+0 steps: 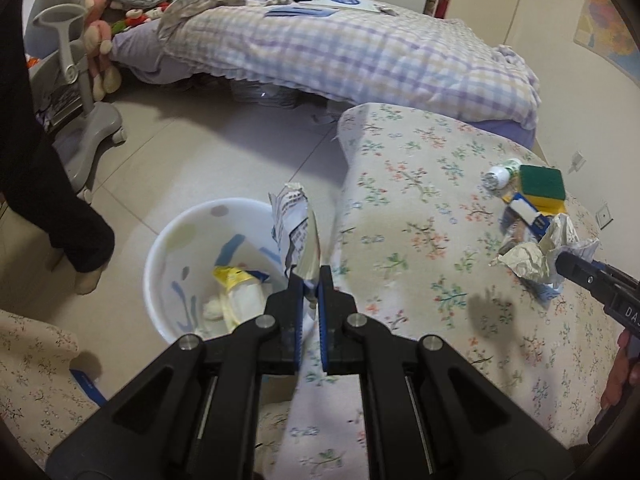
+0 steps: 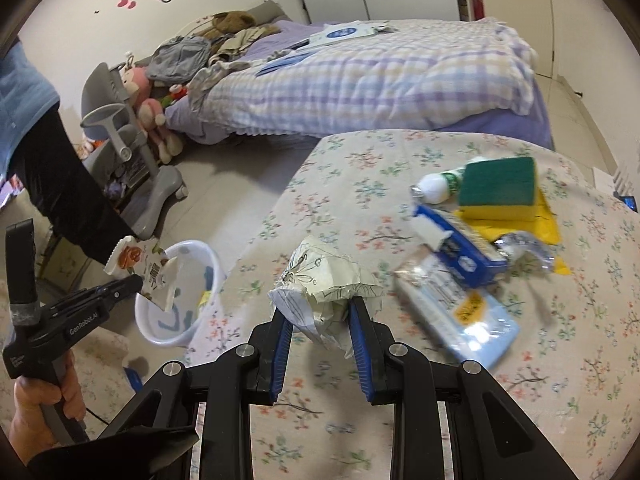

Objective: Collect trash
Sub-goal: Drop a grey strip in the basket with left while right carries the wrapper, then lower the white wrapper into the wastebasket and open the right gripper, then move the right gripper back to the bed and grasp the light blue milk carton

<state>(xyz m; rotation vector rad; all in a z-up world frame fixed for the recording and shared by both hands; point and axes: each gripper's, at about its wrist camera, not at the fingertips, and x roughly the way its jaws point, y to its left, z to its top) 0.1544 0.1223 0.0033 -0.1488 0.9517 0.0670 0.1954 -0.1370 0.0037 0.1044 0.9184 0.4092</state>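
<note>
The left gripper has its fingers pinched tight on a flattened snack wrapper, held over the floor beside the desk's left edge, just above the rim of a white wastebasket. The wastebasket stands on the tiled floor against that edge and already holds some crumpled scraps, one with a yellow patch.

The right gripper has its fingers clamped on a crumpled paper ball, which hangs above the flowered cloth covering the desk, toward its left side.

Near the desk's far right corner lies a loose heap: a green-and-yellow sponge, a small white bottle touching it, a blue box and a clear plastic packet in front.

A bed with a checked quilt stands beyond.
</note>
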